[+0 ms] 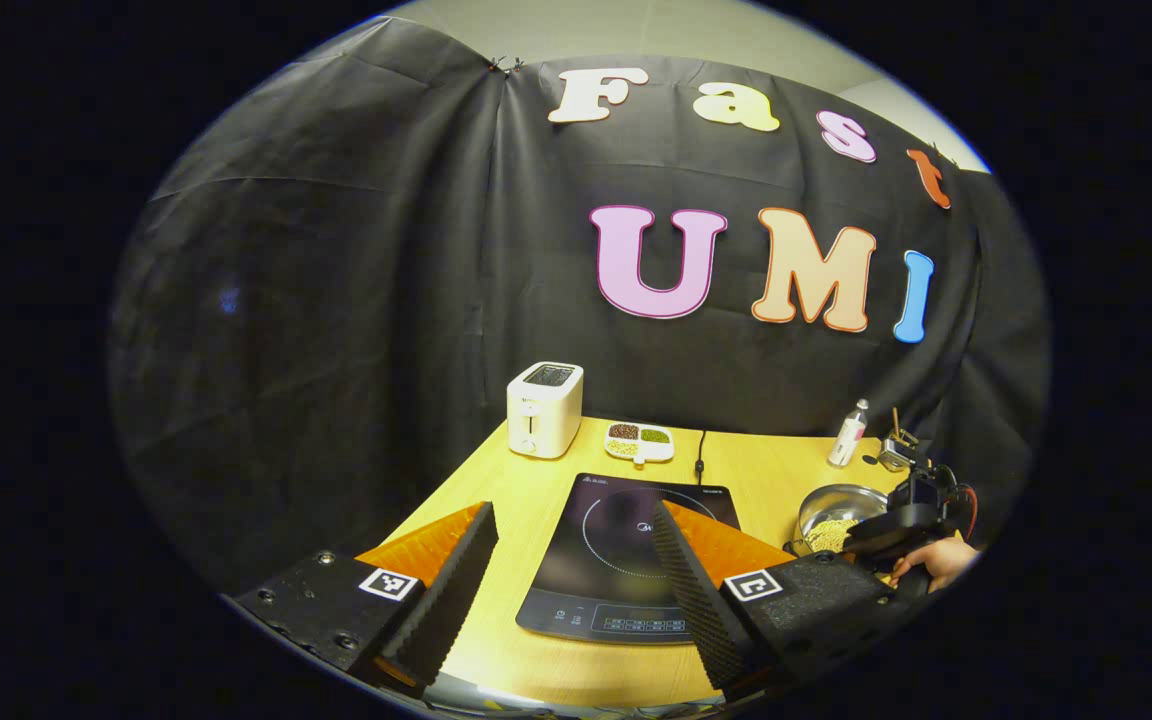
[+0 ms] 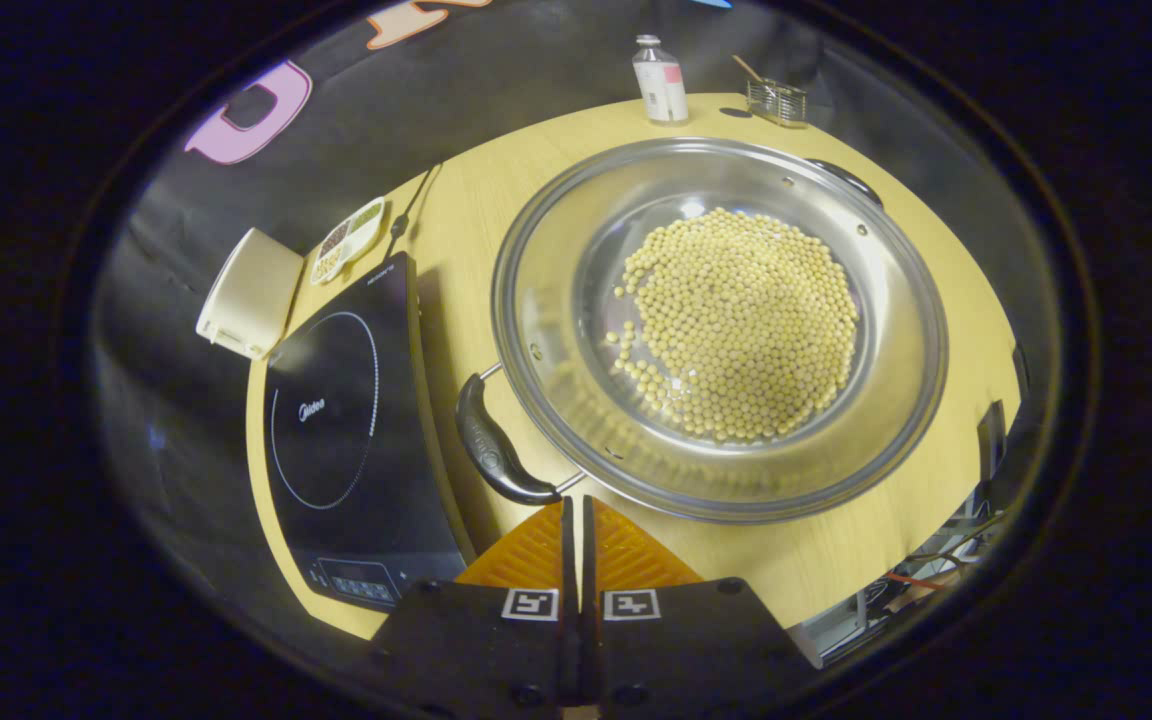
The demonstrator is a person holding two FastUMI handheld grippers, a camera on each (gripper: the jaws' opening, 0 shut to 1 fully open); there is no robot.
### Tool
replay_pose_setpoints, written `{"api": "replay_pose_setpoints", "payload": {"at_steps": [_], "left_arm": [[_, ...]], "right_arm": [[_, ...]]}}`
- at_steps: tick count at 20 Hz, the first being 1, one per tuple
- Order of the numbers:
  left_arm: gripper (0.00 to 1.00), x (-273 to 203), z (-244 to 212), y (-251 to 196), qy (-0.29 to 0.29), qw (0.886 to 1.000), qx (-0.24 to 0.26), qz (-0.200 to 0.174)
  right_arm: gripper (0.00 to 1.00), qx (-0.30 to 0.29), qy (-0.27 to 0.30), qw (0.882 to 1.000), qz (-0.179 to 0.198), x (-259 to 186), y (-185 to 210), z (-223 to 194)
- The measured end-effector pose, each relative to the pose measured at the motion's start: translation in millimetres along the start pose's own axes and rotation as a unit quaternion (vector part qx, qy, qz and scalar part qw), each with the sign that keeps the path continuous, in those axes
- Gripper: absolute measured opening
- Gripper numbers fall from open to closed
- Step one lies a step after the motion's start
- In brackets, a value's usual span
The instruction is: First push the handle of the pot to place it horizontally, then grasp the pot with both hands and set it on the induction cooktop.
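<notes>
**Closed right gripper at the pot's handle, left gripper spread over the cooktop**

Nearest the lens in the right gripper view, the right gripper (image 2: 576, 515) has its two fingers pressed together with nothing between them, tips just beside the near end of the pot's black side handle (image 2: 492, 447). That handle lies alongside the rim on the side facing the induction cooktop (image 2: 336, 420). The steel pot (image 2: 586, 250) sits on the wooden table (image 2: 946, 300), just beside the cooktop and not on it, and holds a heap of soybeans (image 2: 741, 325). A second dark handle (image 2: 844, 177) shows at the far rim. Behind the pot stand a small bottle (image 2: 661, 80) and a wire holder (image 2: 776, 100). Past the cooktop are a white toaster (image 2: 248, 290) and a divided dish of beans (image 2: 351, 235).

In the left gripper view, the left gripper (image 1: 576, 530) hangs above the cooktop's near edge with its fingers wide apart and holding nothing. Off to the right of that view, the pot is partly hidden by the other gripper and a hand (image 1: 936, 560) holding it.
</notes>
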State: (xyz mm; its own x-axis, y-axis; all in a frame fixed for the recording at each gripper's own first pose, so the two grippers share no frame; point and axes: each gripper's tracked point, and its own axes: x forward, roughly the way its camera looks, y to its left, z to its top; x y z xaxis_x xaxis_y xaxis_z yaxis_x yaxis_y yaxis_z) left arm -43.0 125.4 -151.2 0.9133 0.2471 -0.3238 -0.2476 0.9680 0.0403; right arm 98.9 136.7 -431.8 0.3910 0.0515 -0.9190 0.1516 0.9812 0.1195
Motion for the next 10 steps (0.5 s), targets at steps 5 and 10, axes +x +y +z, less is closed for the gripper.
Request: {"api": "replay_pose_setpoints", "payload": {"at_steps": [5,10], "left_arm": [[0.95,-5,2,-1,-0.002,1.000,0.002,-0.001],[0.95,-3,1,-6,0.001,1.000,0.015,-0.012]], "right_arm": [[0.02,0.035,-0.005,0.999,0.005,13,20,17],[0.02,0.054,-0.006,0.998,0.010,18,29,28]]}}
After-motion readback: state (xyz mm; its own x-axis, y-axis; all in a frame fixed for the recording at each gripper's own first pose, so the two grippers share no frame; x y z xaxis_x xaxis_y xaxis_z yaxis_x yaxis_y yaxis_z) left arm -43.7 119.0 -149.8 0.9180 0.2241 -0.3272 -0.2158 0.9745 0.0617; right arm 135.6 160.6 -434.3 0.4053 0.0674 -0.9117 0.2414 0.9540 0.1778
